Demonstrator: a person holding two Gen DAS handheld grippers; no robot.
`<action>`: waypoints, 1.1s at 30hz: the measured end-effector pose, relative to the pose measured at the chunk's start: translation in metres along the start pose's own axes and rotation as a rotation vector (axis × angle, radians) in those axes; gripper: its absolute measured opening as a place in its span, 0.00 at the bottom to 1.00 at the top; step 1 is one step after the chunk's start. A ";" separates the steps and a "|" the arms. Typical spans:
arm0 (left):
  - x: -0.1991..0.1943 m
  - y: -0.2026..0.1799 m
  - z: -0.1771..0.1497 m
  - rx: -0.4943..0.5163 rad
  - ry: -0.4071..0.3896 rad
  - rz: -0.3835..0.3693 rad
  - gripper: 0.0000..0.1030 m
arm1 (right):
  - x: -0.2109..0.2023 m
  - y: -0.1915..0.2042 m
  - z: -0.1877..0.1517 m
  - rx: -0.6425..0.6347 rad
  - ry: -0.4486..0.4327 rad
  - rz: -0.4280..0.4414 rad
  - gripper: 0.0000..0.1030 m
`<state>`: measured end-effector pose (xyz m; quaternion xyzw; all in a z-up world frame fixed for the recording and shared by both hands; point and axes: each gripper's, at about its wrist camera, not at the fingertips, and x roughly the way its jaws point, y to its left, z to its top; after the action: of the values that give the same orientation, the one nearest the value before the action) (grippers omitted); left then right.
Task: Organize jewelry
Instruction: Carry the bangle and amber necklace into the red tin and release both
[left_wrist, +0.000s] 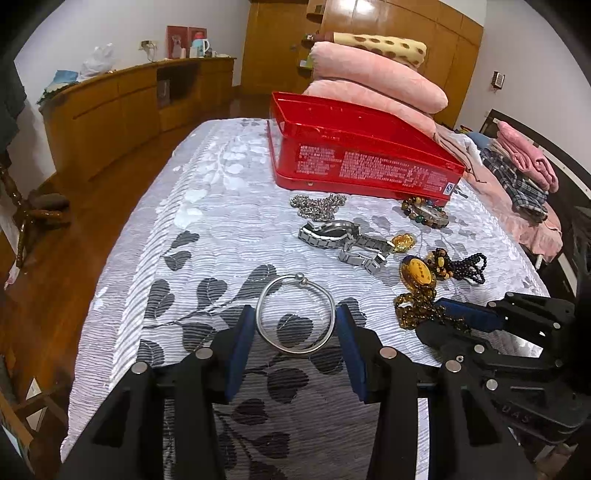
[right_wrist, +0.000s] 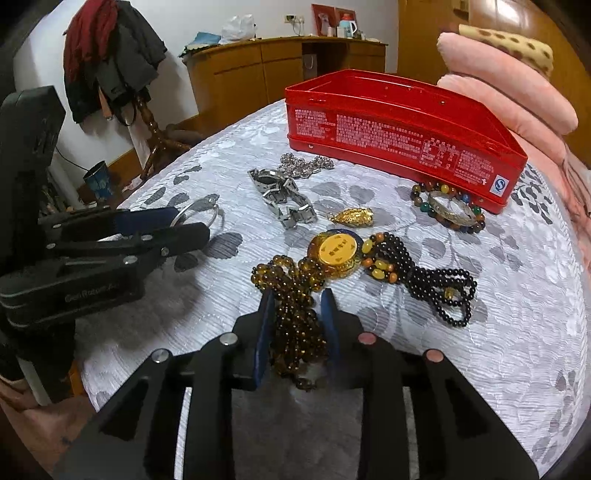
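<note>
- Bedroom setting: your work surface is a bed with a grey leaf-patterned bedspread (left_wrist: 192, 258), wooden cabinets (left_wrist: 122, 107) along the far wall and pink pillows (left_wrist: 376, 81) stacked at the far right.
- Your left gripper (left_wrist: 295, 325) sits low over the near part of the bedspread, fingers spread wide, one blue pad on each side of the silver bangle (left_wrist: 295, 314). The bangle lies flat between them; whether the pads touch it, you can't tell.
- Your right gripper (right_wrist: 297, 325) has its fingers closed in narrow around the brown bead necklace (right_wrist: 295, 321), the bunched strands filling the gap between the pads.
- That necklace runs far-side to a yellow round pendant (right_wrist: 336, 253), with a black bead strand (right_wrist: 439, 288) trailing off to its right.
- Farther out lies a steel watch (right_wrist: 280, 195), with a silver chain (right_wrist: 304, 164) just beyond it.
- A small gold charm (right_wrist: 352, 217) rests right of the watch.
- A red tin box (right_wrist: 399, 133) stands open at the far side, nothing visible inside from these angles.
- A coloured bead bracelet (right_wrist: 448, 210) with a pale bangle lying on it rests against the box's near right corner.
</note>
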<state>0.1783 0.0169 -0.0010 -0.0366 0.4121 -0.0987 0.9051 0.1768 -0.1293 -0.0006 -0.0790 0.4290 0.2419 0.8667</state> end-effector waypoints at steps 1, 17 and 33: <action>0.000 0.000 0.000 0.001 0.000 0.001 0.44 | 0.000 -0.001 0.000 0.001 -0.003 0.003 0.22; -0.015 -0.012 0.012 0.028 -0.049 -0.019 0.44 | -0.041 -0.014 0.008 0.086 -0.092 0.017 0.18; -0.029 -0.040 0.056 0.079 -0.142 -0.046 0.44 | -0.081 -0.037 0.031 0.119 -0.202 -0.046 0.18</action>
<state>0.1959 -0.0172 0.0631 -0.0175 0.3416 -0.1328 0.9303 0.1747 -0.1797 0.0795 -0.0124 0.3510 0.2030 0.9140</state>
